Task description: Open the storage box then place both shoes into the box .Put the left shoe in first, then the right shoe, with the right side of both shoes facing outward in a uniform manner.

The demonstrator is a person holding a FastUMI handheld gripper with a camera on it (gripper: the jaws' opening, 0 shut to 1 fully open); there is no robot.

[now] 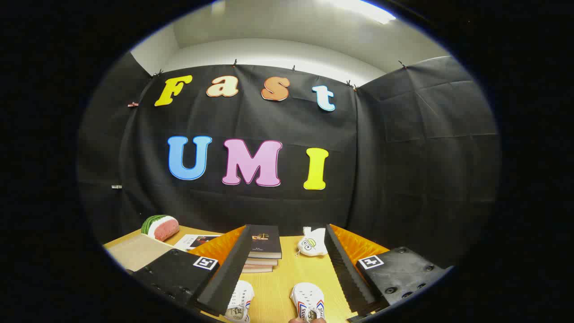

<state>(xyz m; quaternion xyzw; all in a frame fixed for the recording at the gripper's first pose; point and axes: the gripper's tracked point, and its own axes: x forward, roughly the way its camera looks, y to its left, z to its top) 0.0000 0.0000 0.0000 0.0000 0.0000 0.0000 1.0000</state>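
Gripper (287, 264) fingers spread wide, holding nothing; two shoes (240, 301) (308, 300) at 6 o'clock between fingers, toes toward 12; books (262, 249) beyond.

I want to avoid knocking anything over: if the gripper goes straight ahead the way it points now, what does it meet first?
The gripper is open, its fingers wide apart over the table. Straight ahead, the stack of books and the small white plush toy look nearest, then the booth wall; depth is hard to judge.
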